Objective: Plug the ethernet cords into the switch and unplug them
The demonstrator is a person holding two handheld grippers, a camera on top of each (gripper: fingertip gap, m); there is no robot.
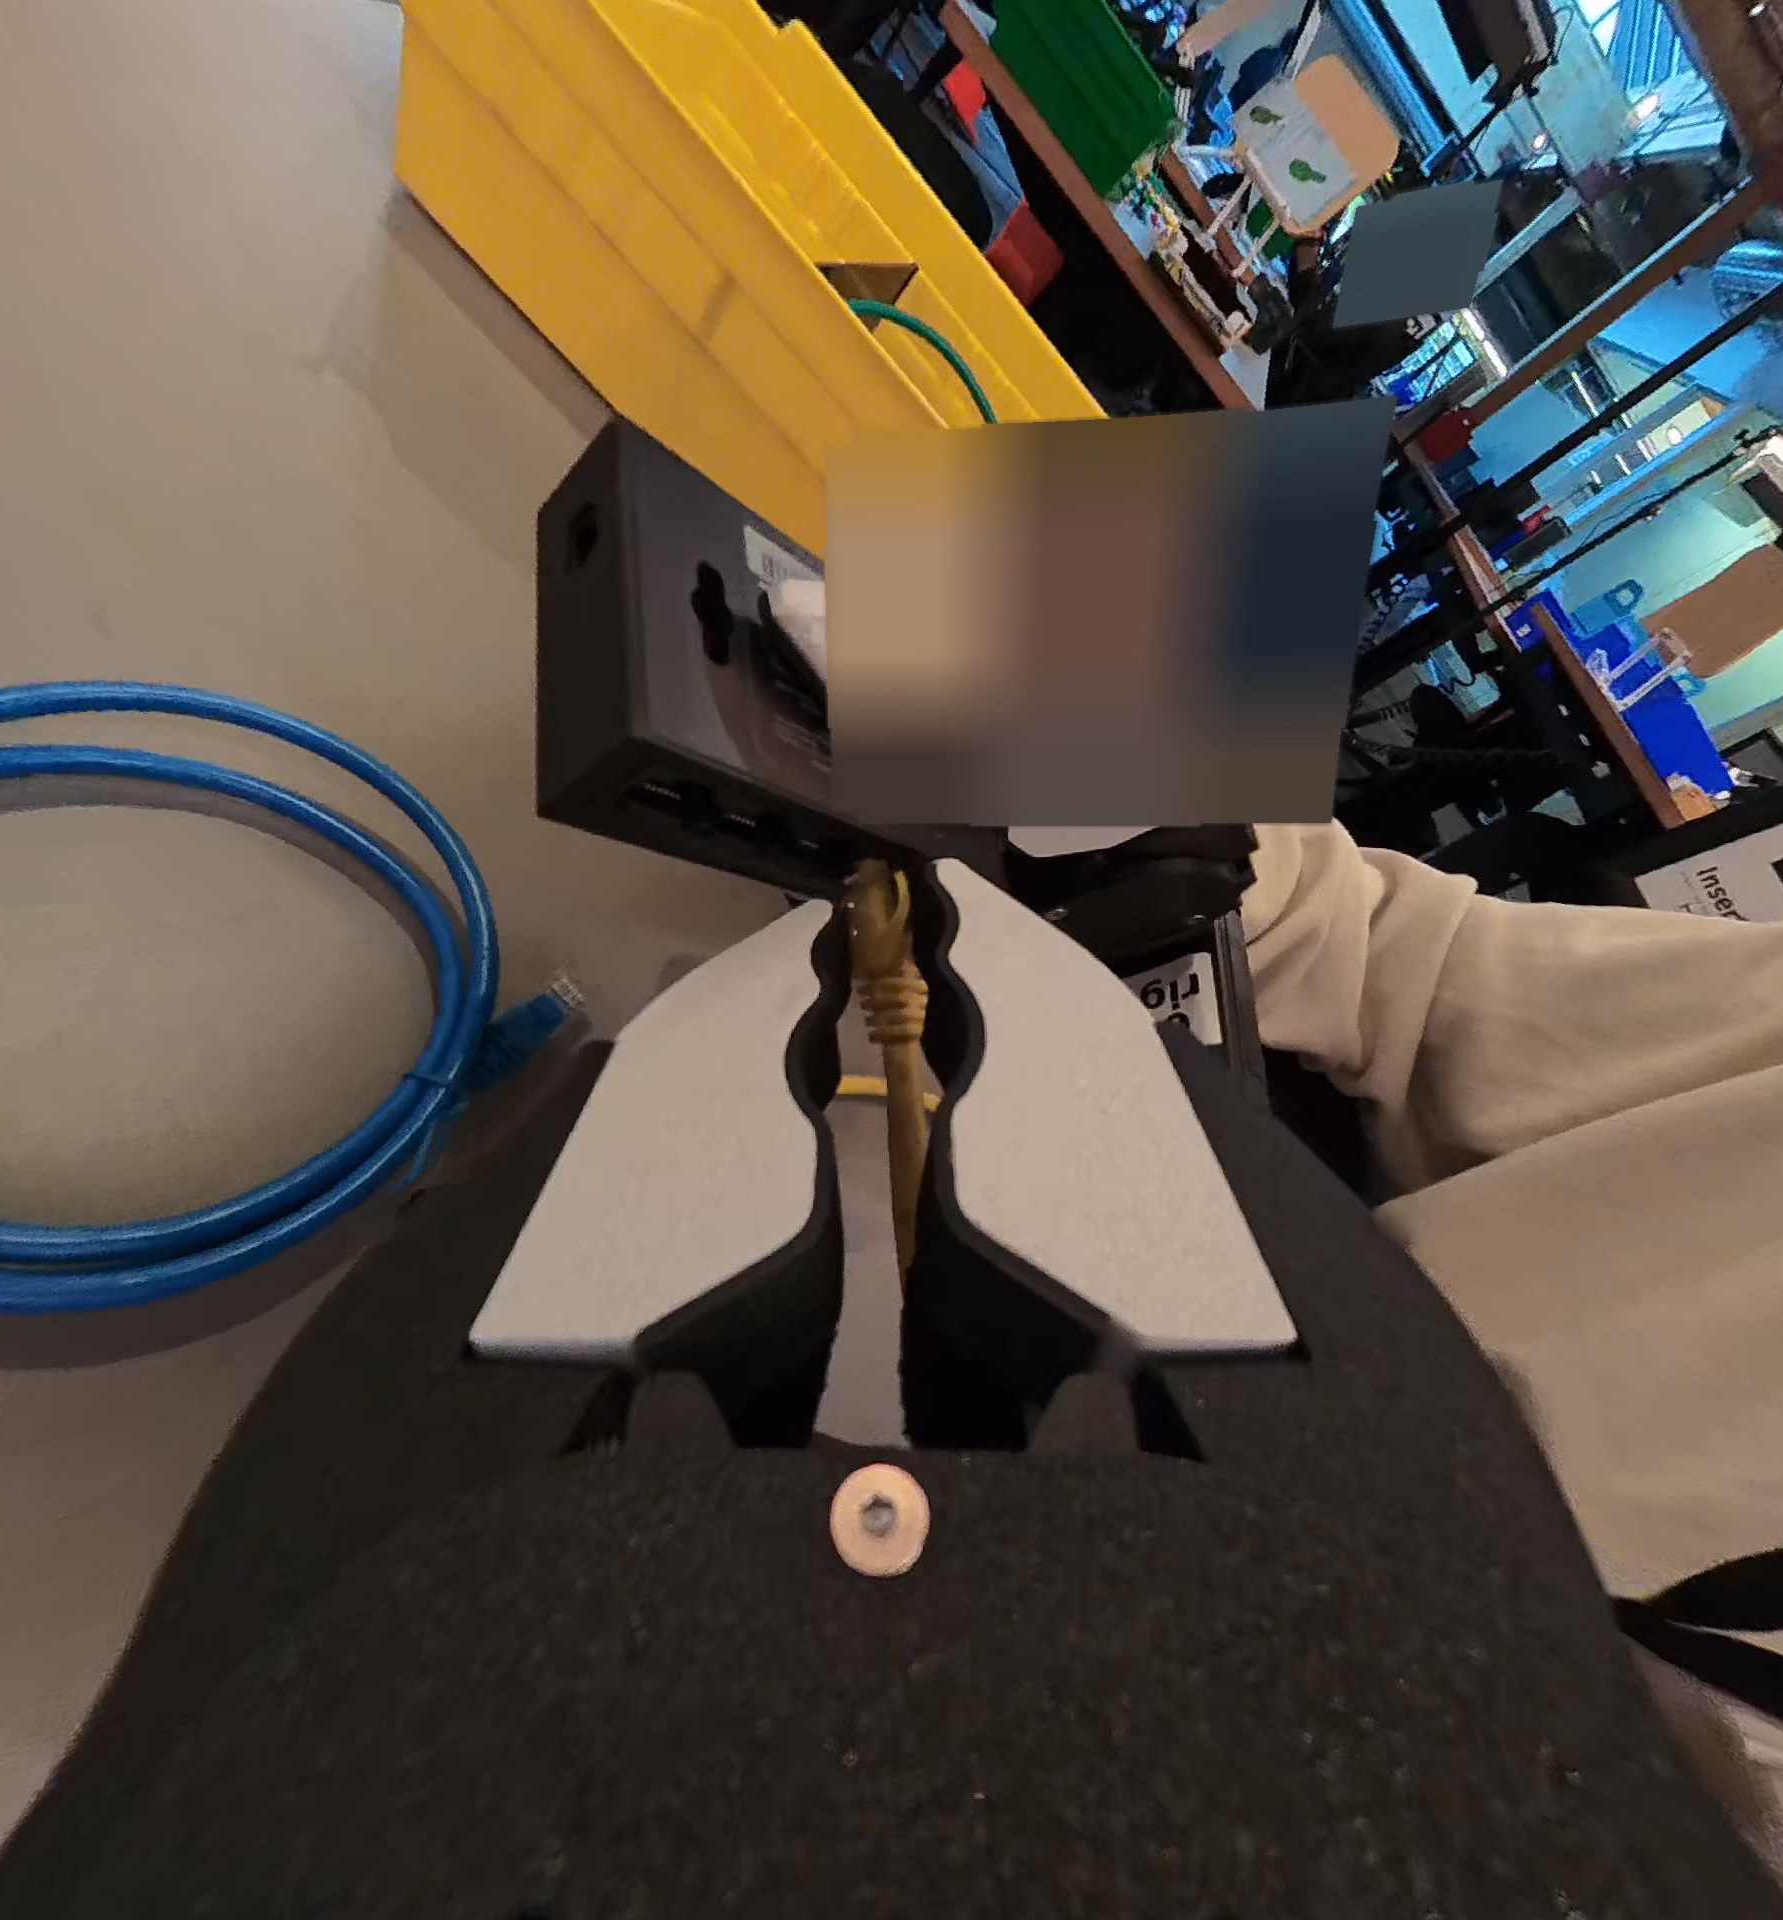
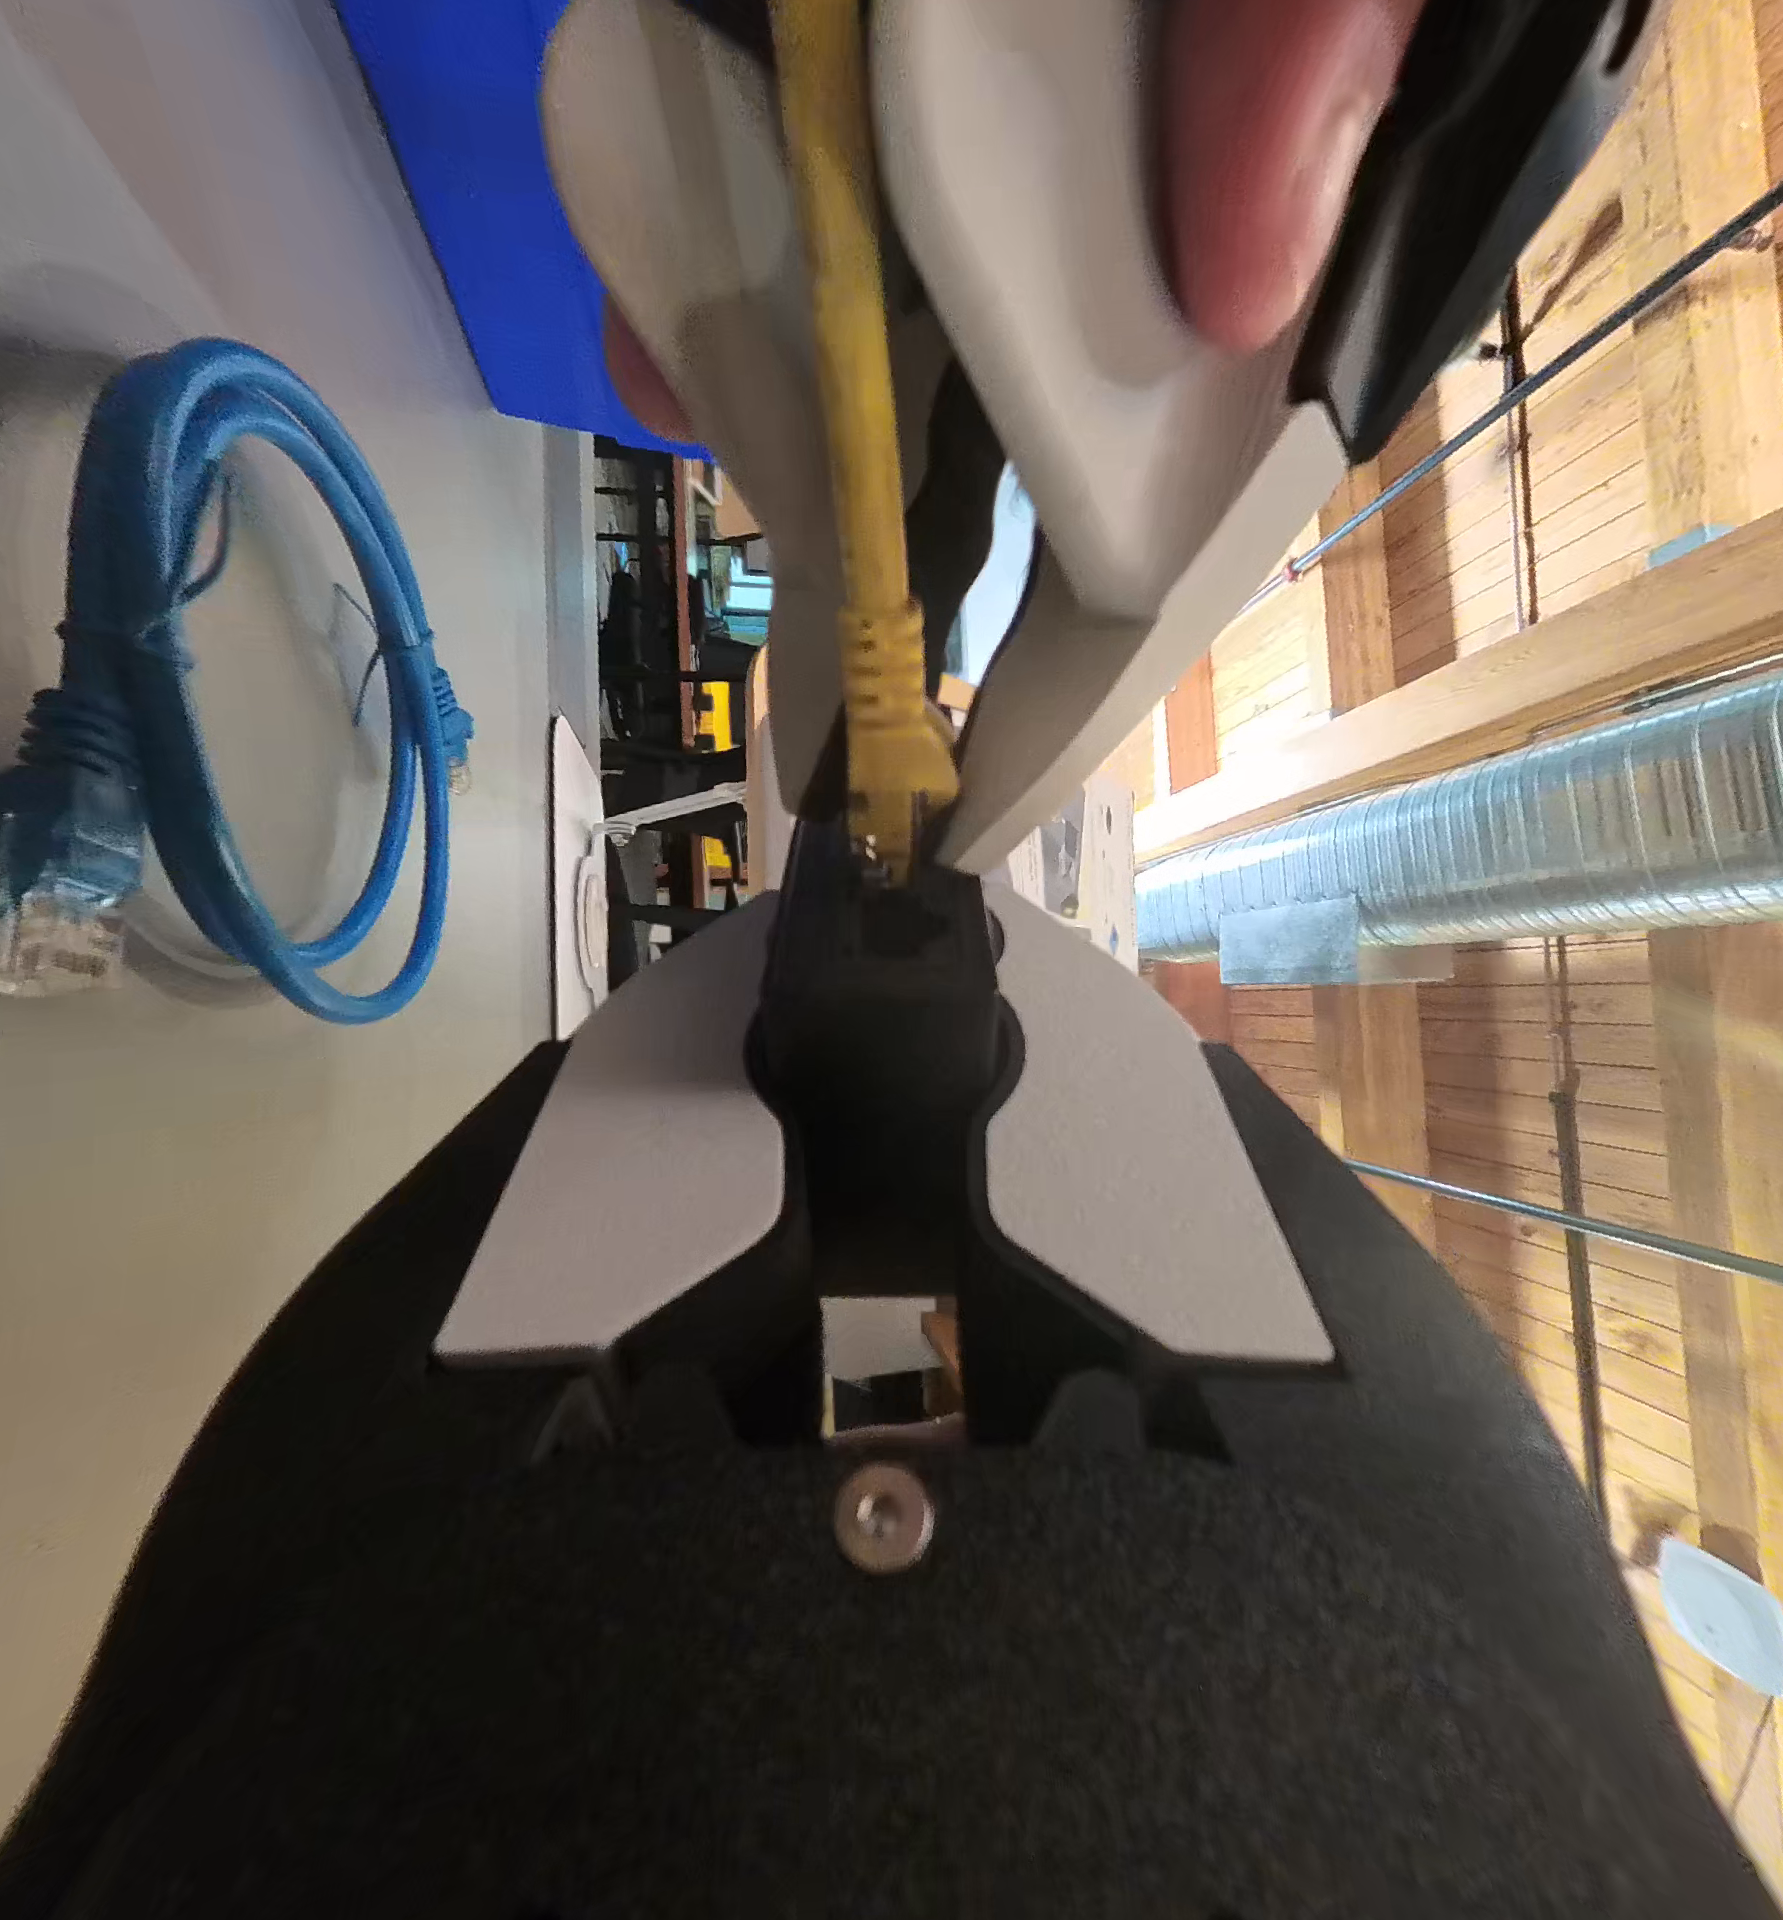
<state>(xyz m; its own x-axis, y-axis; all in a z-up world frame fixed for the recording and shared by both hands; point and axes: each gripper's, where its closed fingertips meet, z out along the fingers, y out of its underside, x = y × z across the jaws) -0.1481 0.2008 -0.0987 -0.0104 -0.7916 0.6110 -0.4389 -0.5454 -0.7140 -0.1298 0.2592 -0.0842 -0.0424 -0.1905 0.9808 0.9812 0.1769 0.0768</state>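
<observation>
My left gripper (image 1: 882,909) is shut on a yellow ethernet cord (image 1: 902,1122) just behind its plug (image 1: 879,925). The plug's tip is at a port on the front of the dark grey switch (image 1: 658,644). My right gripper (image 2: 882,935) is shut on the switch (image 2: 882,1049) and holds it off the table. In the right wrist view the left gripper's fingers (image 2: 1053,582) come in from above with the yellow plug (image 2: 897,769) at the port mouth. I cannot tell whether it is fully seated. A coiled blue ethernet cord (image 1: 243,997) lies on the table at the left and also shows in the right wrist view (image 2: 243,665).
Yellow bins (image 1: 679,208) stand behind the switch, with a green cable (image 1: 928,353) coming out of one. A cream sleeve (image 1: 1489,1039) crosses at the right. A blue bin (image 2: 471,208) sits at the table's far side. Shelves and benches fill the background.
</observation>
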